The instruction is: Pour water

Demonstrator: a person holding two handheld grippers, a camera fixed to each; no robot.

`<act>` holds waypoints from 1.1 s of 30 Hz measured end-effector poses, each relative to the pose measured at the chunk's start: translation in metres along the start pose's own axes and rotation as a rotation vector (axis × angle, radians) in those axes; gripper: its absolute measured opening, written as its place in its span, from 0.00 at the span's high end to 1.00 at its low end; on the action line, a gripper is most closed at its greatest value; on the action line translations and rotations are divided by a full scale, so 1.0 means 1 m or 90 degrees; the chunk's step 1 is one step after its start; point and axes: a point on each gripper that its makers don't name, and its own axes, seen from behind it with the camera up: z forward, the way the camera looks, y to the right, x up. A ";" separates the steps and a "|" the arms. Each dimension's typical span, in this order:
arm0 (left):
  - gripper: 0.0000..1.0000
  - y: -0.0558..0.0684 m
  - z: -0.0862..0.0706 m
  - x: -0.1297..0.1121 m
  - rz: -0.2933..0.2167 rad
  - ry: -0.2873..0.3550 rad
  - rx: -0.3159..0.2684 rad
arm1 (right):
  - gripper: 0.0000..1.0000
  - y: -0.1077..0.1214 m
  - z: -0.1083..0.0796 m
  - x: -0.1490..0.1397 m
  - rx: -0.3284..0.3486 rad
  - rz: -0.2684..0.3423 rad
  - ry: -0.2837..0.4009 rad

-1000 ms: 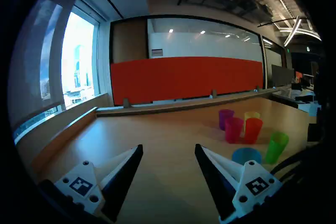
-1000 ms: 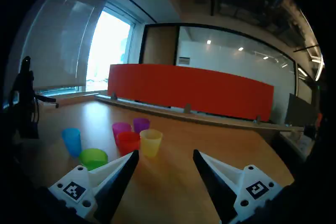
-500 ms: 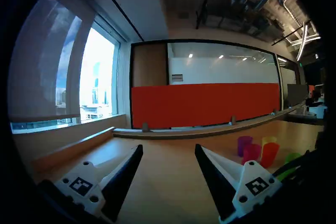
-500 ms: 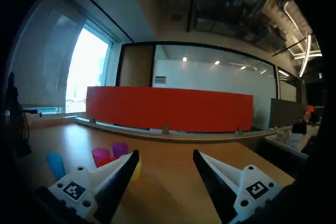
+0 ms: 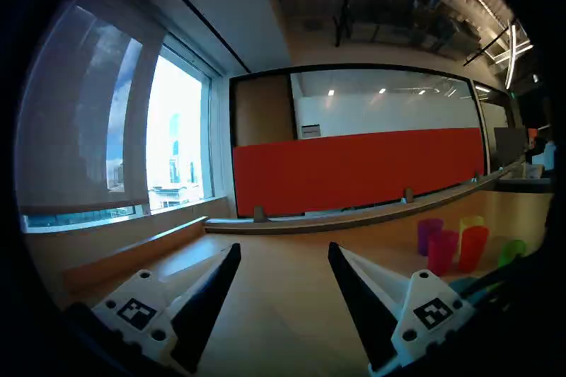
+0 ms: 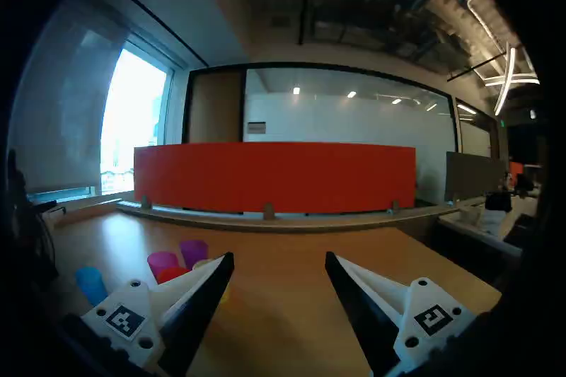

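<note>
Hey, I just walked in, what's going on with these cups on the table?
Two hand-held claws hover over a wooden table. The left claw and the right claw are both open and hold nothing. A cluster of coloured plastic cups stands upright on the table, low to the right in the left gripper view and low to the left in the right gripper view. Neither claw touches a cup, so no pouring has begun.

cups (image 5: 443, 251) lower in both views

Purple cup (image 5: 429, 230), pink cup (image 5: 442, 253), orange cup (image 5: 472, 248) (possibly red), blue cup (image 6: 90, 283); red partition (image 5: 361, 168).
</note>
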 end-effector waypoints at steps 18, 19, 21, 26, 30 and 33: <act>0.09 0.031 0.009 -0.020 0.012 -0.010 -0.027 | 0.00 -0.017 0.003 -0.005 0.009 -0.018 -0.025; 0.09 0.032 0.010 -0.020 0.010 -0.009 -0.028 | 0.00 -0.017 0.003 -0.005 0.009 -0.019 -0.026; 0.09 0.033 0.012 -0.019 0.006 -0.008 -0.030 | 0.00 -0.018 0.003 -0.006 0.010 -0.021 -0.026; 0.09 0.039 0.013 -0.022 -0.001 -0.013 -0.038 | 0.00 -0.019 0.004 -0.005 0.010 -0.023 -0.027; 0.09 0.043 0.016 -0.026 -0.011 -0.020 -0.045 | 0.00 -0.020 0.004 -0.005 0.012 -0.022 -0.027; 0.09 0.046 0.017 -0.027 -0.026 -0.022 -0.049 | 0.00 -0.020 0.004 -0.003 0.011 -0.022 -0.027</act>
